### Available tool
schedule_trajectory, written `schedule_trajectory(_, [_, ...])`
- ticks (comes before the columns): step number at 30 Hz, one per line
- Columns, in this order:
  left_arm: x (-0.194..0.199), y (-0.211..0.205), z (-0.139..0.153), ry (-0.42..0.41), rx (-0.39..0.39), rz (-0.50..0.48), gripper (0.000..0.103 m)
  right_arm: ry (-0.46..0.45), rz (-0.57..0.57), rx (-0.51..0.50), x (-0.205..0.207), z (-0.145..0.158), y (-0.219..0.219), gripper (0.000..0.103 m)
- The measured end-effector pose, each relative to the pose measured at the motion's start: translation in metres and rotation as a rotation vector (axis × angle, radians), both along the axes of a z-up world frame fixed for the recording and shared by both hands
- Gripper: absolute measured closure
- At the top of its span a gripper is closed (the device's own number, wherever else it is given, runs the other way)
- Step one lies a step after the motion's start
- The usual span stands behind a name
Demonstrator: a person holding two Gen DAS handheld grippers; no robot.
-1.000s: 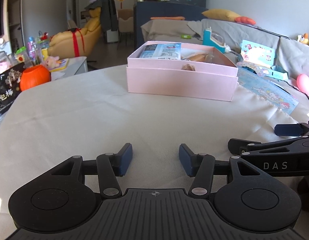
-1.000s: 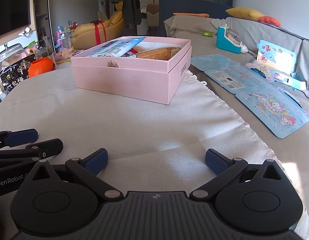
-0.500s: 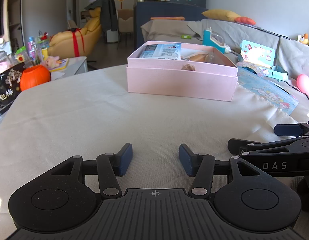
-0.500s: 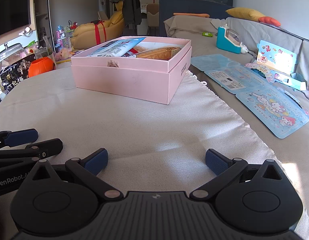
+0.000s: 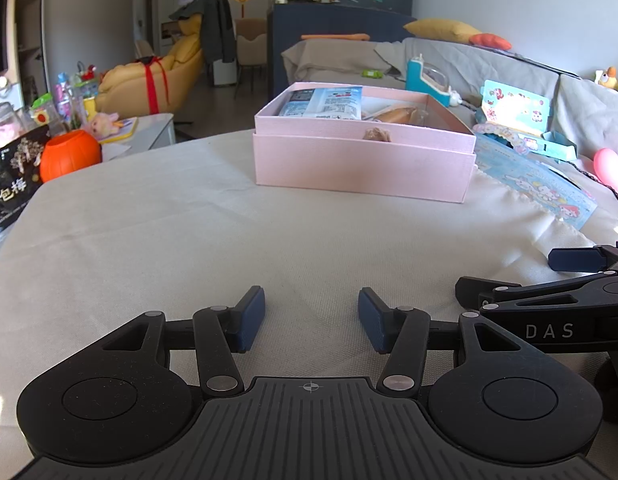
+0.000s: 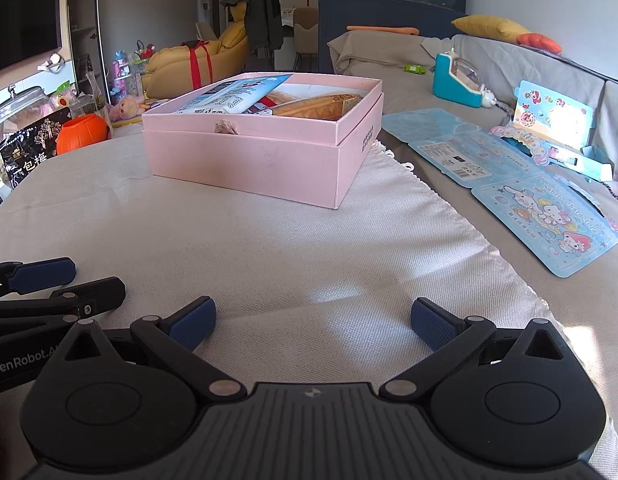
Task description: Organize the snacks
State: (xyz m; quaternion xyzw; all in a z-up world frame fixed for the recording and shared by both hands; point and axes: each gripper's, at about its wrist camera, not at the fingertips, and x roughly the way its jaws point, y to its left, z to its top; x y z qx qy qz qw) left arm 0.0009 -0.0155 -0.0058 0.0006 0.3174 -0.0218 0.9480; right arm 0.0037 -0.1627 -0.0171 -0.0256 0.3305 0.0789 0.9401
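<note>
Both my jaws stood apart and held nothing: left gripper [image 5: 311, 318] moderately spread, right gripper [image 6: 313, 326] wider, side by side low over the beige cloth [image 6: 269, 248]. Ahead on it sat the pink box [image 5: 363, 168], open-topped, with snack packets [image 6: 237, 96] inside.

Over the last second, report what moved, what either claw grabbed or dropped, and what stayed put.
Nothing visibly changed. The left claw and right claw both stay open and empty, low over the cloth. The pink box sits in the same spot with its snacks inside.
</note>
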Motion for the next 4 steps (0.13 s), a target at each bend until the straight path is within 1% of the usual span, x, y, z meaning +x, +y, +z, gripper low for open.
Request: schedule_trajectory(4, [0.0,-0.0001,0.0,0.0,0.0,0.001,0.046,0.0,0.0,-0.001,0.0005,-0.0003,0.0005,0.0])
